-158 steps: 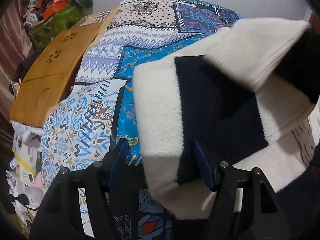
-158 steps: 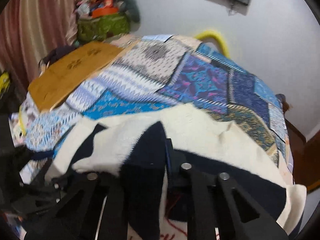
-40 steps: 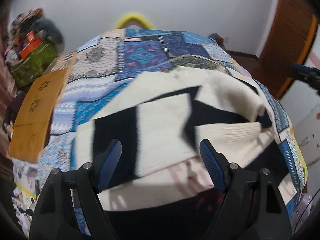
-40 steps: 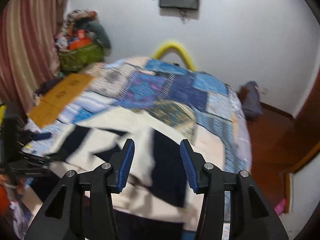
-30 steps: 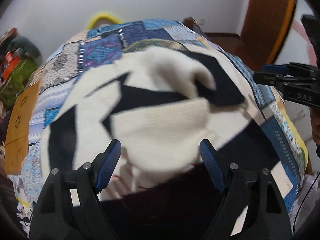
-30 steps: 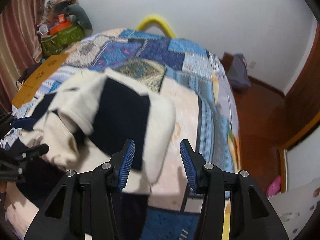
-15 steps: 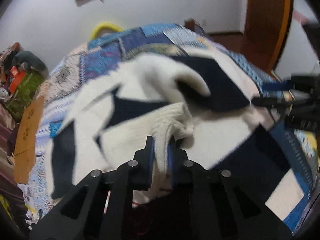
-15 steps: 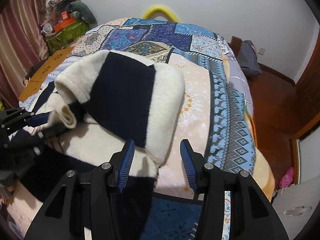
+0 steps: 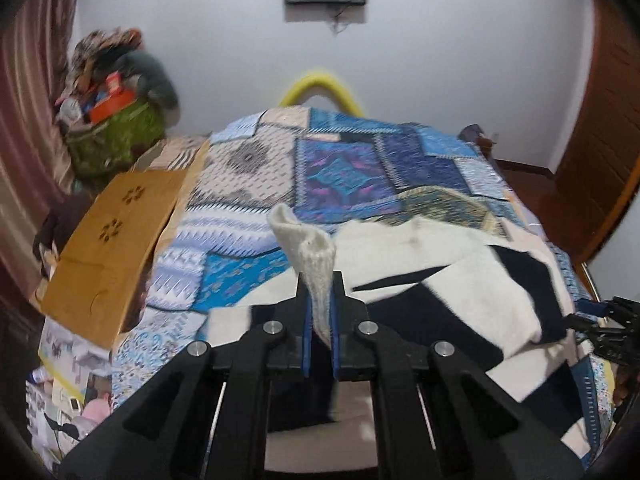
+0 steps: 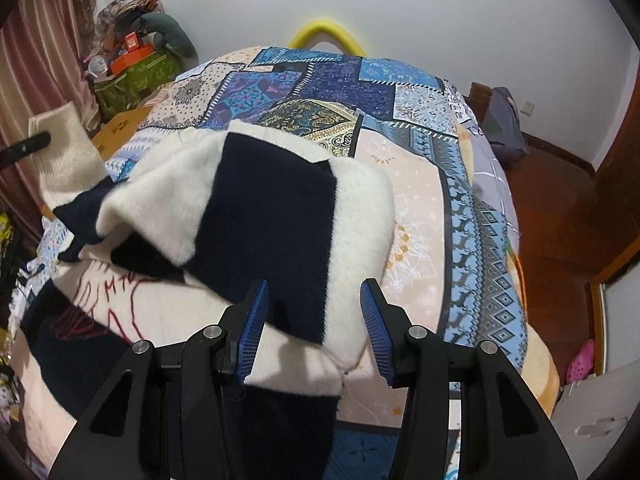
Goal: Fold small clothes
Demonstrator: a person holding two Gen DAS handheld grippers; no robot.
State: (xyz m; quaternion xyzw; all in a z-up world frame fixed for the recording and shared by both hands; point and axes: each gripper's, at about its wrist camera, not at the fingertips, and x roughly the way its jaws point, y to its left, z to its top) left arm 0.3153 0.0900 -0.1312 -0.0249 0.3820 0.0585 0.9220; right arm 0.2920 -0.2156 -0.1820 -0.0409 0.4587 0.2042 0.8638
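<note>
A cream and navy knit sweater point(image 10: 280, 216) lies bunched on the patchwork bedspread point(image 10: 420, 128). My left gripper point(image 9: 319, 332) is shut on the sweater's cream ribbed cuff point(image 9: 308, 252) and holds it raised above the bed. That cuff and a left finger also show at the far left of the right wrist view point(image 10: 68, 148). My right gripper point(image 10: 314, 328) is open and empty, just above the sweater's folded navy and cream part. It also shows at the right edge of the left wrist view point(image 9: 600, 324).
A brown cardboard sheet point(image 9: 116, 240) lies on the bed's left side. A green bag piled with clutter point(image 9: 112, 112) stands in the far left corner. A yellow curved bar point(image 9: 320, 88) sits at the bed's head. Wooden floor and door point(image 10: 560, 220) are to the right.
My left gripper closed on the cream cuff and lifted it up and leftward, pulling the sleeve out. My right gripper stayed open and moved slightly closer over the folded part.
</note>
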